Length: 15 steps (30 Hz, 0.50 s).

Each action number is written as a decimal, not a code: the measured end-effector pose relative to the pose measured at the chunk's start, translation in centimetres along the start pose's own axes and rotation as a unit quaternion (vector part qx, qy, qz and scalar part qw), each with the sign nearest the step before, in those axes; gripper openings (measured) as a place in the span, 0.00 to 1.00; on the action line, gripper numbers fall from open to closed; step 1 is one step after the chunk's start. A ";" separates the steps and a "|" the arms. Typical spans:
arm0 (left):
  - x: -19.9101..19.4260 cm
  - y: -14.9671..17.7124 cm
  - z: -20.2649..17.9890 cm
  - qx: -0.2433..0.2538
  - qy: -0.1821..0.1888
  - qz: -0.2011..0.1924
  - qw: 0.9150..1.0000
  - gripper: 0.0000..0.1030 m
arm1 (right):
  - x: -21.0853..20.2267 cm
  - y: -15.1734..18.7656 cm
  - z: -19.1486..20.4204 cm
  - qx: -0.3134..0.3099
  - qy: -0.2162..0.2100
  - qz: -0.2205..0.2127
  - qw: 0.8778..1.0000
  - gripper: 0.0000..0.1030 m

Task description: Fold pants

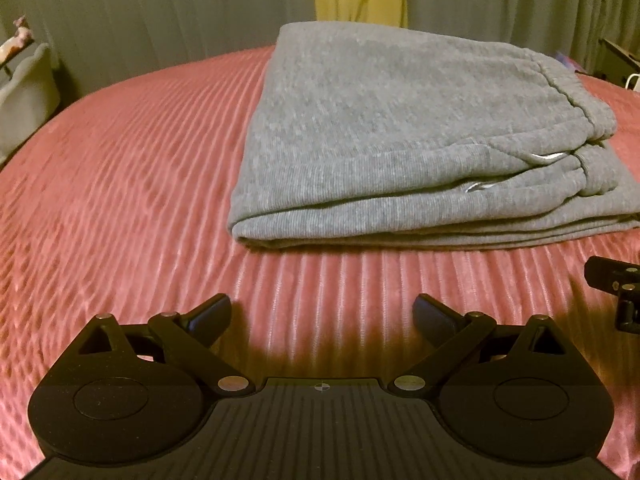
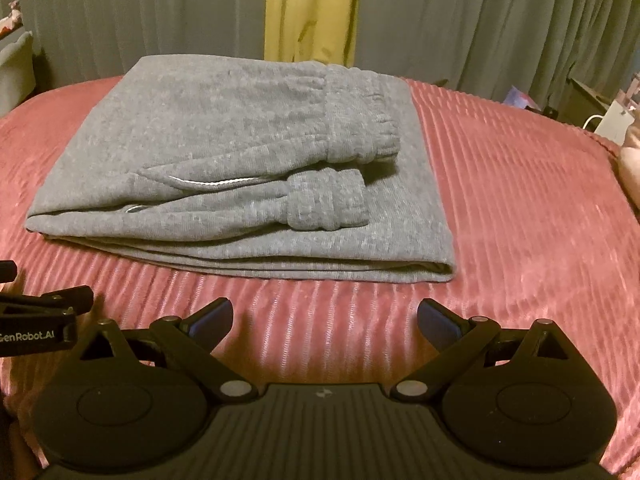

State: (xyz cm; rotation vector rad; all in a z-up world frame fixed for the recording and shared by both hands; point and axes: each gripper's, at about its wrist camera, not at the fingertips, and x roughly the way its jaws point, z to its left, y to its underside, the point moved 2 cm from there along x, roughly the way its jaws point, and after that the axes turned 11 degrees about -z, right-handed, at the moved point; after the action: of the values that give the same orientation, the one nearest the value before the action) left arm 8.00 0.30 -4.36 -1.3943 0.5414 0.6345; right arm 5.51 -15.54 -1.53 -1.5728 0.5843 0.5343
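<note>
A bed [image 1: 120, 184] covered by a pink ribbed bedspread [image 2: 520, 208] fills both views, with grey-green curtains [image 2: 500, 20] hanging behind its far edge and a yellow strip [image 2: 312, 8] showing between them.

On the bedspread lie the grey sweatpants [image 2: 208, 136], folded into a flat, layered rectangle. They sit toward the far edge of the bed, well clear of the near edge. The folded edge faces the near side, with several stacked layers visible along it. On top of the bundle two elastic ankle cuffs [image 2: 328, 204] lie one beside the other, pointing toward the right end of the fold, and a pale drawstring [image 2: 208, 182] peeps out of a crease beside them.

The left tongs [image 1: 322, 312] hover over bare bedspread near the bed's near edge, short of the sweatpants, jaws spread wide and holding nothing. The right tongs [image 2: 325, 316] hang likewise in front of the bundle, jaws wide apart and empty, not touching the cloth. Each pair shows at the edge of the other's view, so they stand side by side.
</note>
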 end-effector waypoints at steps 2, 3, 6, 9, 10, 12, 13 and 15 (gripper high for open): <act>0.0 0.0 0.1 -0.003 0.001 0.000 1.000 0.98 | 0.0 0.0 -0.1 0.001 0.000 -0.001 1.000 0.96; 0.0 0.0 0.1 -0.004 0.001 0.000 1.000 0.98 | 0.0 0.0 -0.1 0.002 0.000 -0.001 1.000 0.96; 0.0 0.0 0.2 -0.003 0.002 0.001 1.000 0.98 | 0.0 0.1 0.0 0.001 -0.001 0.000 1.000 0.96; 0.0 -0.1 0.2 -0.002 0.005 0.001 1.000 0.98 | 0.0 0.1 0.1 -0.004 0.003 0.001 1.000 0.96; 0.0 -0.1 0.2 -0.002 0.005 -0.001 1.000 0.98 | 0.0 0.1 0.1 -0.004 0.002 0.001 1.000 0.96; -0.1 -0.1 0.2 -0.001 0.006 -0.003 1.000 0.98 | -0.1 0.1 0.1 -0.005 0.003 0.000 1.000 0.96; -0.1 -0.1 0.2 0.000 0.005 -0.003 1.000 0.98 | -0.1 0.1 0.1 -0.005 0.003 0.000 1.000 0.96; -0.1 -0.1 0.1 0.001 0.006 -0.003 1.000 0.98 | -0.1 0.1 0.1 -0.005 0.003 0.000 1.000 0.96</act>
State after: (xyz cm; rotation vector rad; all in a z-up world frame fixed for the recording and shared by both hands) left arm 7.93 0.42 -4.20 -1.3975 0.5471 0.6200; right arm 5.35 -15.45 -1.58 -1.5839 0.5875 0.5321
